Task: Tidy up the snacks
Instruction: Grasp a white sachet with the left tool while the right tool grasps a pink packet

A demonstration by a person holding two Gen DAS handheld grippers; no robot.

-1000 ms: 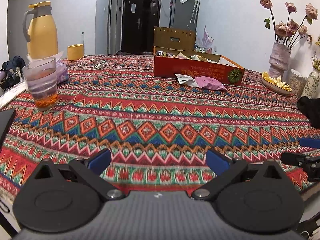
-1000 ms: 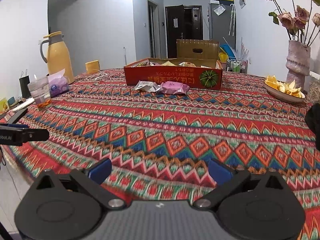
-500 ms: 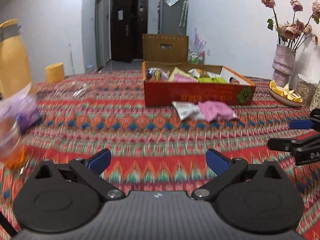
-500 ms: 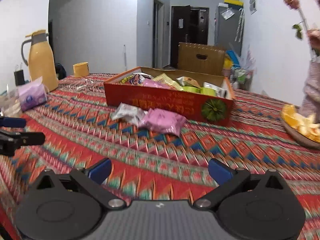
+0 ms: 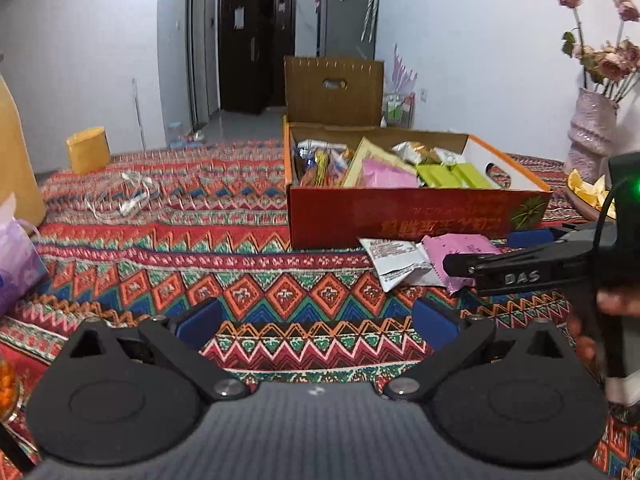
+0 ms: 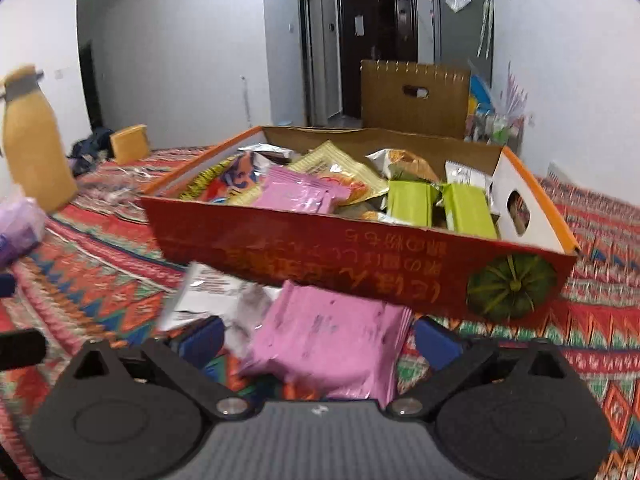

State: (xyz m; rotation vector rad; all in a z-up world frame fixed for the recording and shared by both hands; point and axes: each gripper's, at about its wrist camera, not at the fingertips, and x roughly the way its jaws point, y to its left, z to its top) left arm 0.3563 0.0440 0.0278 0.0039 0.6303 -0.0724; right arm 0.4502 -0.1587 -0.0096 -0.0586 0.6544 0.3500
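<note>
A: Where do we stand?
B: Most snacks lie in the box (image 6: 360, 256); a pink packet (image 6: 332, 344) and a white packet (image 6: 212, 300) remain on the table (image 5: 240, 264) against its near wall.
A: And our tools?
B: The right gripper (image 6: 316, 340), its jaws just closing, straddles the pink packet without pressing it; the left gripper (image 5: 316, 322) gapes empty.

A table covered by a bright zigzag-patterned cloth (image 5: 256, 280) carries everything. On its far right part stands a red cardboard box (image 5: 416, 216) filled with snack packets. Just in front of the box lie a white packet (image 5: 394, 258) and a pink packet (image 6: 332, 336), overlapping. At the far left sit a yellow cup (image 5: 88, 150) and a tangle of clear wrapping (image 5: 120, 200); a yellow jug (image 6: 34, 136) and a purple tissue pack (image 5: 16, 264) stand at the left edge.
</note>
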